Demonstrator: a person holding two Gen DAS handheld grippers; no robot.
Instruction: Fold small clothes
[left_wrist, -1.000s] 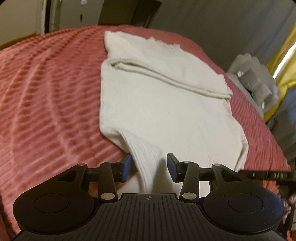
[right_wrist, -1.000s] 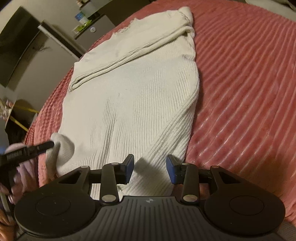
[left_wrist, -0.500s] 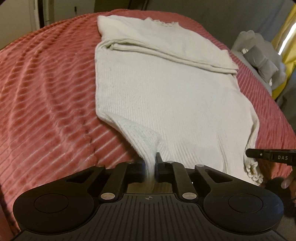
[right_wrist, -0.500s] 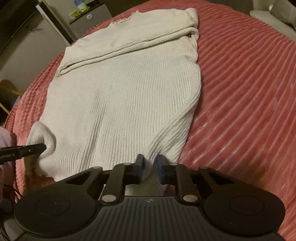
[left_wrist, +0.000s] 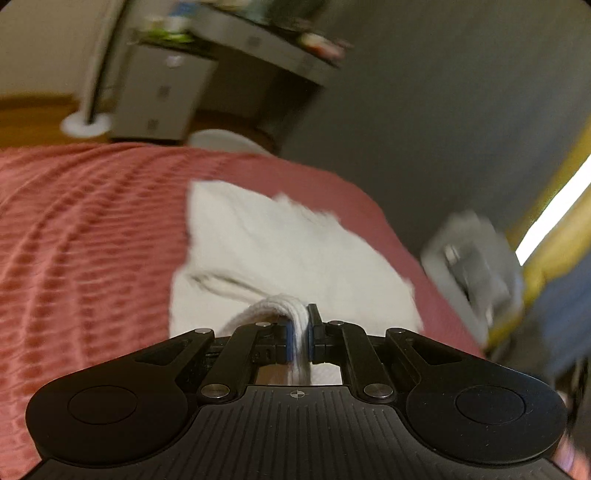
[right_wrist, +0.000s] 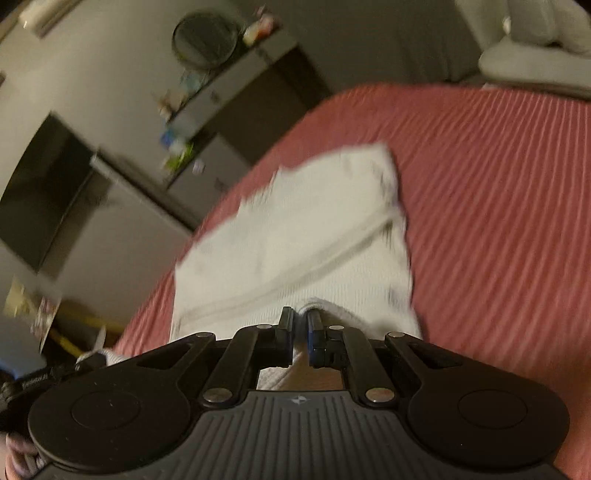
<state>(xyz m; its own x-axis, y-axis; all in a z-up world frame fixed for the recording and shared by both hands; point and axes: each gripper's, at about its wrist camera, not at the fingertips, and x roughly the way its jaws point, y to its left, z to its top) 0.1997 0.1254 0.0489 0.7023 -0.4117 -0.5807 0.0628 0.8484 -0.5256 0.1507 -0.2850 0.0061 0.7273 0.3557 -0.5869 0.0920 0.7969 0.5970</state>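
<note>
the left claw (left_wrist: 302, 334) and the right claw (right_wrist: 300, 338) are each clamped on a near hem corner of the cream ribbed knit top (left_wrist: 280, 254). the rest of the top stretches straight ahead of both, long axis pointing away, flat on the pink ribbed bedspread (left_wrist: 74, 236), sleeves folded across.

a home bedroom: bed under a ribbed pink-red bedspread (left_wrist: 92, 240), cluttered grey dresser (left_wrist: 159, 92) against the wall, dark television (right_wrist: 40, 192), yellow curtain (left_wrist: 554, 236).
</note>
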